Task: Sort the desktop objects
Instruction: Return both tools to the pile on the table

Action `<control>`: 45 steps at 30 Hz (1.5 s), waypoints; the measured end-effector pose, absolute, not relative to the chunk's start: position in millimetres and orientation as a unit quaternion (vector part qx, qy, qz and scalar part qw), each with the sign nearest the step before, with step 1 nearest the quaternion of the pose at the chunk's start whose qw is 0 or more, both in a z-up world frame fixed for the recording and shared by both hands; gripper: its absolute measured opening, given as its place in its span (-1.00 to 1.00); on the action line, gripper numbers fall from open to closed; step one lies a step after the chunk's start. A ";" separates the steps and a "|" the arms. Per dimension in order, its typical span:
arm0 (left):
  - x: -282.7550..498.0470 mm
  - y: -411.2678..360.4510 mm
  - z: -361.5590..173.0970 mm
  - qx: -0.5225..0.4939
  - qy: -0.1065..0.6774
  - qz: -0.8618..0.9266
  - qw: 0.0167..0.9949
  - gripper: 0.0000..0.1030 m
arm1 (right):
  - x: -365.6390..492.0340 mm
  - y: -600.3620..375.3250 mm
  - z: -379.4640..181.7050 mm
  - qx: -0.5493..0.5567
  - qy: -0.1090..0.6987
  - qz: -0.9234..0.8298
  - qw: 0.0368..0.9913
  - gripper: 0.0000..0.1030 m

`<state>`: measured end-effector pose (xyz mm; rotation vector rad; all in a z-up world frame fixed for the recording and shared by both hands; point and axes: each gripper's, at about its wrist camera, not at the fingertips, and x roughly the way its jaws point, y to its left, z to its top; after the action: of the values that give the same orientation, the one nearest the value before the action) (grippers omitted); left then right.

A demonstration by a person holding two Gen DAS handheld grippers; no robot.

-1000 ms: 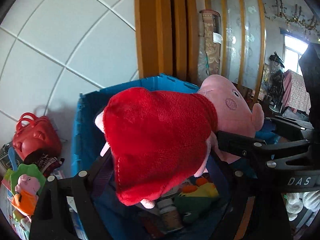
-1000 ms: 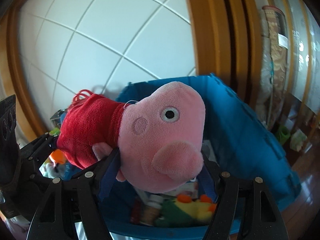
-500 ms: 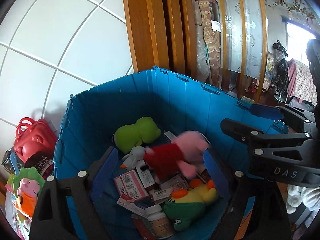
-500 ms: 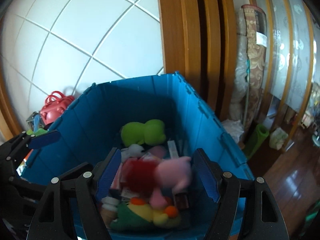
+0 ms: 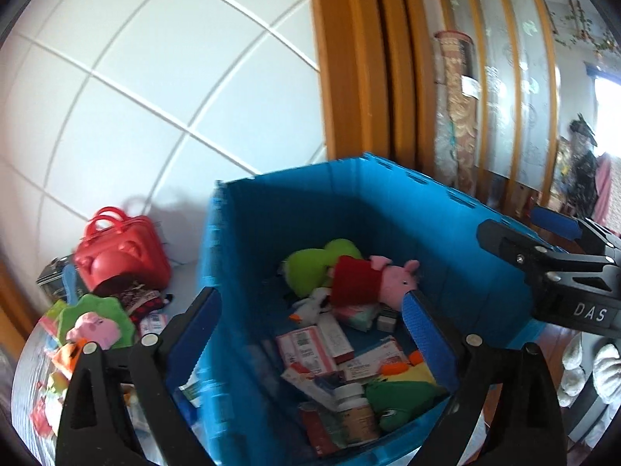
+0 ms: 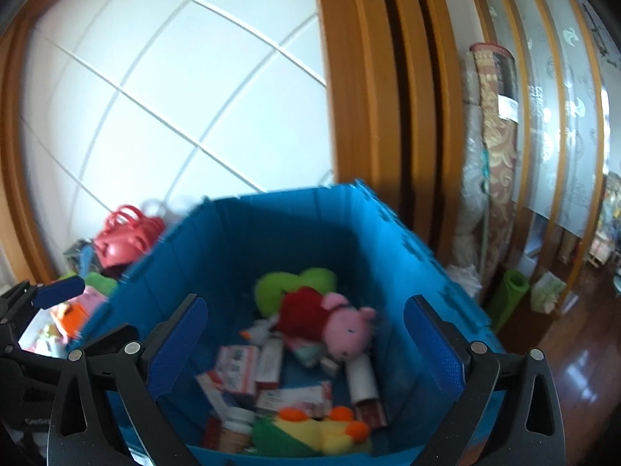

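Left wrist view: left hand-held gripper (image 5: 312,320), jaws opening wide, nothing between the pads; blue crate (image 5: 485,268) below it; pink pig plush (image 5: 372,281) in red dress lying inside the crate, against a lime-green plush (image 5: 310,268); small boxes (image 5: 310,345), a pill bottle (image 5: 355,407) and a green-and-yellow plush (image 5: 403,392) nearer the camera in the same crate; red toy case (image 5: 120,252) and a small pig figure (image 5: 93,326) on the bench beside the crate, to the left.
Right wrist view: right hand-held gripper (image 6: 306,343), jaws opening to full spread, holding nothing; pig plush in the crate between and beyond its pads, untouched; left hand-held gripper's blue pad at the far left edge.
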<state>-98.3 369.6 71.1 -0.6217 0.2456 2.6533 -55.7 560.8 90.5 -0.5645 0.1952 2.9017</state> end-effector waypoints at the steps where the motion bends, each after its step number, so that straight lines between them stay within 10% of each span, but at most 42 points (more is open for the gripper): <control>1: -96.6 354.1 71.9 -0.215 0.081 0.955 0.188 0.86 | -57.6 550.4 91.5 -0.181 0.067 0.978 0.081 1.00; 26: -105.5 -77.8 -108.2 -0.395 0.023 0.913 -0.096 0.87 | -138.0 225.5 37.2 -0.246 0.013 0.957 -0.151 1.00; 45: -156.3 -151.5 -235.7 -0.508 0.027 0.861 0.018 0.98 | -186.5 110.4 -135.4 -0.471 -0.018 0.868 -0.156 1.00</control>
<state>-156.3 -151.5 -235.7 -1.5771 0.0835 2.6739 -186.5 110.4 -135.4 -1.6486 -0.0619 3.0346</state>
